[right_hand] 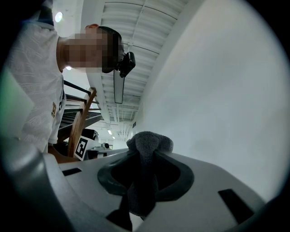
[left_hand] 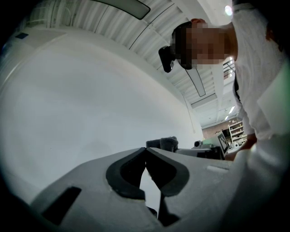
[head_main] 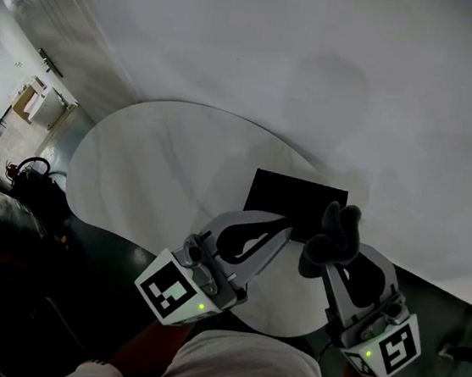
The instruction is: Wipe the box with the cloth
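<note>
Right gripper [head_main: 334, 262] jaws clench the cloth [head_main: 336, 231], lower right; left gripper [head_main: 283, 225] jaws clenched, empty. Box [head_main: 290, 200] lies centre frame on the counter [head_main: 153, 165]. I judge a hard wipe could shove it sideways

A round white table [head_main: 137, 163] stands by a plain white wall [head_main: 321, 49] beneath a ribbed ceiling [right_hand: 131, 22].
</note>
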`<state>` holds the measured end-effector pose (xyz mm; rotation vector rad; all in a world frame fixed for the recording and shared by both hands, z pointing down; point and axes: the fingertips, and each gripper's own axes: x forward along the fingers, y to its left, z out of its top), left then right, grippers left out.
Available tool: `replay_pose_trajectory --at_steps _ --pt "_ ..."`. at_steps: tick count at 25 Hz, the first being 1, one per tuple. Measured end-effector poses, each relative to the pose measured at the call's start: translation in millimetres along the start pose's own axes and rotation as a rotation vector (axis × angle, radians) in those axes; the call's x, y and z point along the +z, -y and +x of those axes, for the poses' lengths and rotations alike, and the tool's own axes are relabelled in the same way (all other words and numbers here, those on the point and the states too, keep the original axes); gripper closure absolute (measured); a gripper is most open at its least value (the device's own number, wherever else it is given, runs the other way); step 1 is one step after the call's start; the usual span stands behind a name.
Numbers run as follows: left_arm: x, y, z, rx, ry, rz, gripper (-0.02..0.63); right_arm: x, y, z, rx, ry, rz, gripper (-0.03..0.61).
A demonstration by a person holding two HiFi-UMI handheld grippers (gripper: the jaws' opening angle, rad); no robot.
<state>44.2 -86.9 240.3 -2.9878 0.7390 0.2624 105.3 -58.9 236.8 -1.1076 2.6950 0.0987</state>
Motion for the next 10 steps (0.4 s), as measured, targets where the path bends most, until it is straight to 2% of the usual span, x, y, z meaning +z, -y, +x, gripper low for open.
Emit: replay_pose_trajectory --at_steps 10 --pt "-1.6 0.4 -0.2 -0.008 -0.007 -0.004 0.598 0.1 -2.2 1.6 0.003 -0.004 0.000 0.483"
